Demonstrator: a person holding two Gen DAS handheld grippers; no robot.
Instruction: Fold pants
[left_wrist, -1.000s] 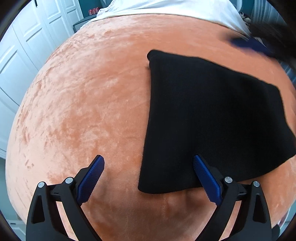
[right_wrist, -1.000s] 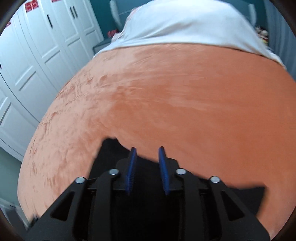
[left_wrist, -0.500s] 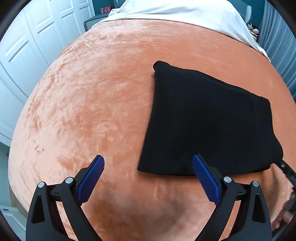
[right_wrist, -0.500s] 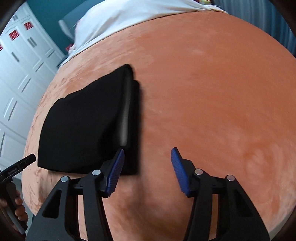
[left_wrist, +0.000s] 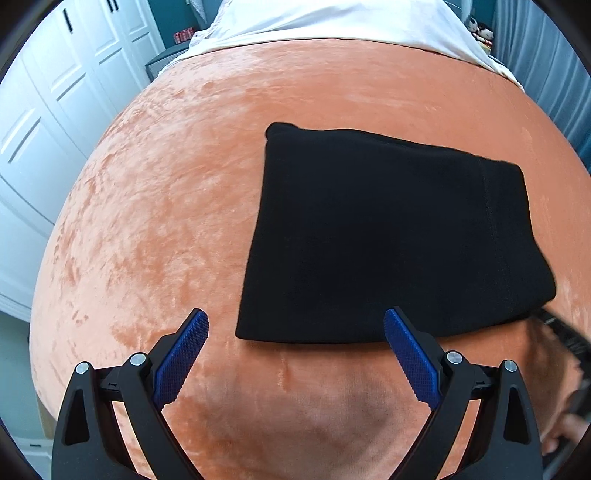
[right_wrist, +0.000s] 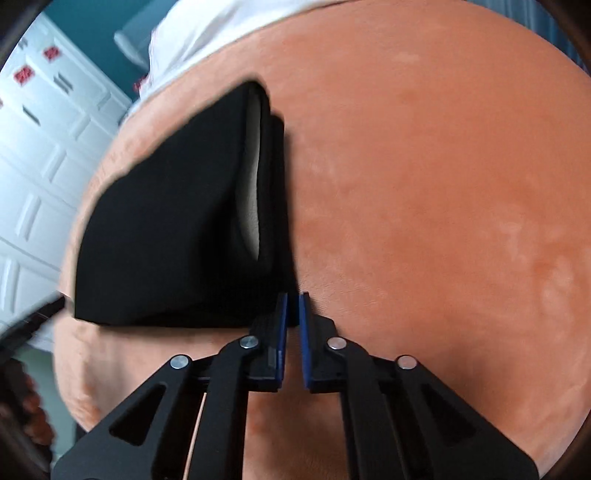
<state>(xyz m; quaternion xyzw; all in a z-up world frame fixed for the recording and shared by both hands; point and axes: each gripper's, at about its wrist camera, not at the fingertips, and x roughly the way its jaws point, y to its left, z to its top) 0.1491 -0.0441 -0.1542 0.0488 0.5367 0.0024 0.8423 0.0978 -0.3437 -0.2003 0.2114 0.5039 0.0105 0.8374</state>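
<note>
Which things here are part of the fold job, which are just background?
Job:
- folded black pants, lying on the orange blanket
- left gripper, open, holding nothing
- right gripper, nearly shut at the near right corner of the pants; can't tell if it pinches cloth

Background:
- white sheet
- white wardrobe doors
- small toys, far right

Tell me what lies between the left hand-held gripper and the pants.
Only bare orange blanket: the left wrist view shows a short strip of it between the open left hand-held gripper and the folded black pants.
</note>
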